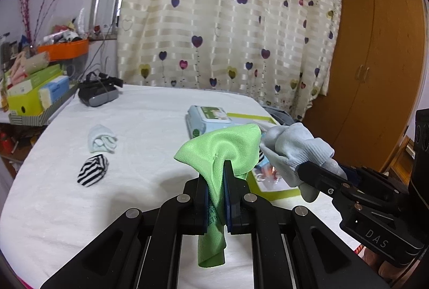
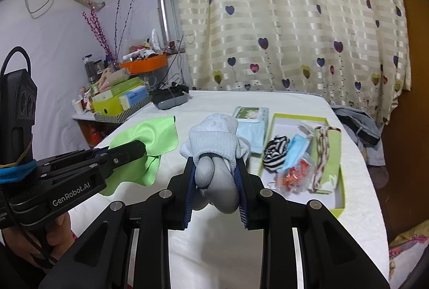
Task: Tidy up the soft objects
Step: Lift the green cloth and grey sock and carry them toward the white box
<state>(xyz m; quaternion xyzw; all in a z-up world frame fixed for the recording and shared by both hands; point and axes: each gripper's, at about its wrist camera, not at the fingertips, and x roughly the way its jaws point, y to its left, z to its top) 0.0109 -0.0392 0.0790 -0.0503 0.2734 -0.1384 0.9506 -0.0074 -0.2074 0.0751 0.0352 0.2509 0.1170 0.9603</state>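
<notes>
1. Left gripper (image 1: 224, 168) clamped tight on a green microfibre cloth (image 1: 228, 149), pinched near its middle; long axis vertical, one tail hanging below the jaws, the rest fanned above.
2. Right gripper (image 2: 215, 173) closed around a rolled pale grey-blue sock bundle (image 2: 214, 144), jaws held partly apart by its bulk; bundle standing upright between the pads.
3. Both loads lifted off the white-covered table (image 2: 356, 181), cloth to the left of the sock, just beside it.
4. Green-rimmed open box (image 2: 338, 204) ahead and right of the right gripper, near the table's right edge; holding a striped sock, a blue mask and packets, with bare floor only at its near end.
5. Right gripper nearer the box; likely first to deposit.
6. Striped sock roll (image 1: 92, 170) and pale sock roll (image 1: 102, 141) waiting toward the table's left edge, well apart from both grippers.
7. Wipes pack (image 1: 206, 120) beside the box's far end, limiting approach there.
</notes>
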